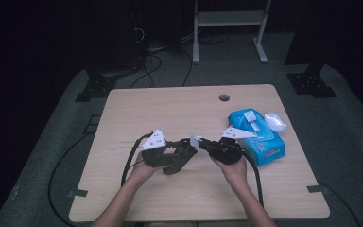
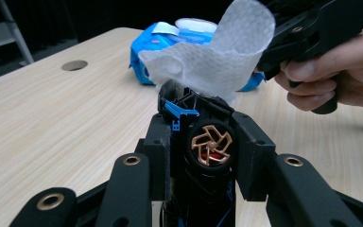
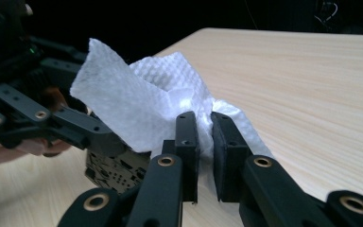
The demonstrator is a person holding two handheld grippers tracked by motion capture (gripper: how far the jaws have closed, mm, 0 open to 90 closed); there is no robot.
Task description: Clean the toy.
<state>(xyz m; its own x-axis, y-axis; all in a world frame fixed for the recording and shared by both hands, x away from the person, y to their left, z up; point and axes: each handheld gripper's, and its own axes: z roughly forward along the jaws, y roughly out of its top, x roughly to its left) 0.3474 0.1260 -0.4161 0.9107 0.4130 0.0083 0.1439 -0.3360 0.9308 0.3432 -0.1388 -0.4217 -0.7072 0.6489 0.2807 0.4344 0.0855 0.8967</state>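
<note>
- Fingers of our right gripper [image 3: 205, 142] pinch a white textured wet wipe [image 3: 142, 106]; our left gripper [image 2: 203, 142] clamps a small black toy car with copper wheels [image 2: 211, 144].
- We hold both just above the light wooden surface [image 1: 179, 109], wipe touching the car.
- Blue wipe packet [image 1: 260, 137] lies near our right hand.

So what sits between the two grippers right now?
A white textured wipe, pinched by the right gripper and draped onto the black toy car with a copper wheel clamped in the left gripper; clearest in the left gripper view.
</note>
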